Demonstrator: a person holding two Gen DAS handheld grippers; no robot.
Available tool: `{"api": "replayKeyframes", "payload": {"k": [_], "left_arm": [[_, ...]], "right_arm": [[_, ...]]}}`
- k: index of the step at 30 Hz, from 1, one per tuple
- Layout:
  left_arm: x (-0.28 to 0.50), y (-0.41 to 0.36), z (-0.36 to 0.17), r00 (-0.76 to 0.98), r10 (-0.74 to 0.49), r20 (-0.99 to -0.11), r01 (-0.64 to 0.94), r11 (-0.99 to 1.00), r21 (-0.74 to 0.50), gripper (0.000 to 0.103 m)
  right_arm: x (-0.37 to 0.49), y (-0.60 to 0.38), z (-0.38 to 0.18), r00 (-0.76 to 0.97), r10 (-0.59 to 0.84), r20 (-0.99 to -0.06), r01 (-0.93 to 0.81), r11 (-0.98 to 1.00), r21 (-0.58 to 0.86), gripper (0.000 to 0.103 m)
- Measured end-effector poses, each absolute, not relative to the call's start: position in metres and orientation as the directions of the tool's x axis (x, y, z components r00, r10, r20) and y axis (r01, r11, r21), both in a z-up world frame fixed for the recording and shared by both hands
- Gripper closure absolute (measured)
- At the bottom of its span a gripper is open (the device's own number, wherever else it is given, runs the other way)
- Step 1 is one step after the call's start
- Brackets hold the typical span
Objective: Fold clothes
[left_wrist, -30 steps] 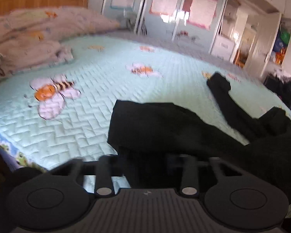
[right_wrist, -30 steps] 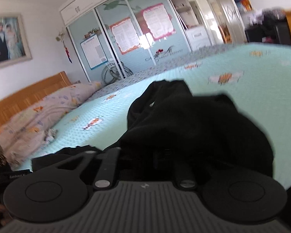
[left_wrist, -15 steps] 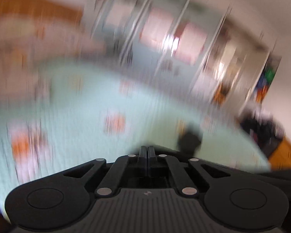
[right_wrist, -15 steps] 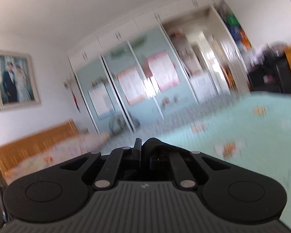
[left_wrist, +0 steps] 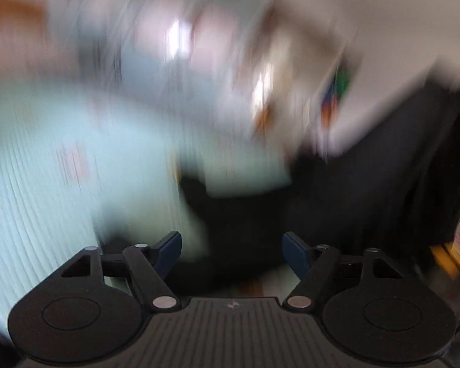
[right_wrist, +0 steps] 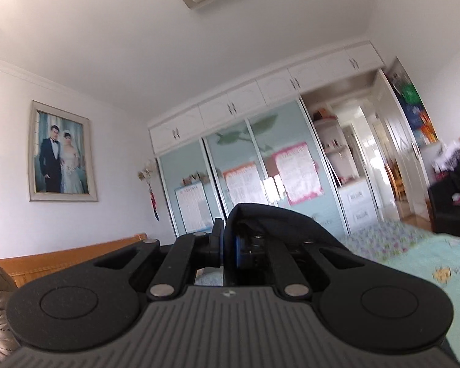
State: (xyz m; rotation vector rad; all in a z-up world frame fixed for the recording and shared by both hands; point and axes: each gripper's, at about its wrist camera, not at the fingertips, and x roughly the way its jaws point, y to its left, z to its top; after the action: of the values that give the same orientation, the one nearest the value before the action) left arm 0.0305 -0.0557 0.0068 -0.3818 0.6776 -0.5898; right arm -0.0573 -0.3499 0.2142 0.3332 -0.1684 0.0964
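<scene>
Behind the raised right tool (right_wrist: 227, 245) stand a mirrored wardrobe (right_wrist: 254, 181) and a framed portrait (right_wrist: 61, 151) on the wall, and its jaws are clenched on a fold of the black garment (right_wrist: 279, 214), which drapes over the tool's right side and out of that view. In the blurred left-wrist view the garment (left_wrist: 383, 184) hangs as a dark sheet running up to the right, ahead and right of the left tool (left_wrist: 231, 250), whose jaws are opening with nothing between them above the pale green bed (left_wrist: 46, 168). A second ago the garment lay bunched on the bed in front of both tools; now the right one has hoisted it and the left has let go.
</scene>
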Motion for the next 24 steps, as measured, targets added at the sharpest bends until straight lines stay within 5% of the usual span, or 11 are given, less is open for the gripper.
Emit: {"api": "replayKeyframes", "payload": {"k": [3,9,14,16,18,24], "left_arm": [[0.071,-0.074,-0.072,0.377,-0.748,-0.546,0.224,0.646,-0.73,0.036],[0.128,-0.071,-0.115,0.454,-0.741,-0.494,0.023,0.564,-0.826,0.023],[0.153,-0.05,-0.097,0.593,-0.721,-0.359,0.021,0.46,-0.888,0.022],[0.159,-0.039,-0.08,0.651,-0.692,-0.311,0.059,0.455,-0.889,0.027],[0.167,-0.029,-0.054,0.709,-0.65,-0.273,0.109,0.483,-0.869,0.045],[0.15,-0.006,0.063,0.882,-0.455,-0.122,0.213,0.616,-0.759,0.059]], "right_arm": [[-0.071,-0.352,0.208,0.98,0.067,0.19,-0.122,0.947,0.298,0.094],[-0.104,-0.362,0.211,0.965,0.055,0.255,-0.124,0.957,0.261,0.094],[-0.118,-0.381,0.2,0.967,0.009,0.256,-0.081,0.959,0.271,0.094],[-0.119,-0.39,0.195,0.97,-0.014,0.244,-0.061,0.953,0.296,0.094],[-0.12,-0.398,0.189,0.972,-0.031,0.232,-0.047,0.945,0.324,0.094],[-0.122,-0.389,0.189,0.97,-0.016,0.242,-0.064,0.946,0.318,0.094]]}}
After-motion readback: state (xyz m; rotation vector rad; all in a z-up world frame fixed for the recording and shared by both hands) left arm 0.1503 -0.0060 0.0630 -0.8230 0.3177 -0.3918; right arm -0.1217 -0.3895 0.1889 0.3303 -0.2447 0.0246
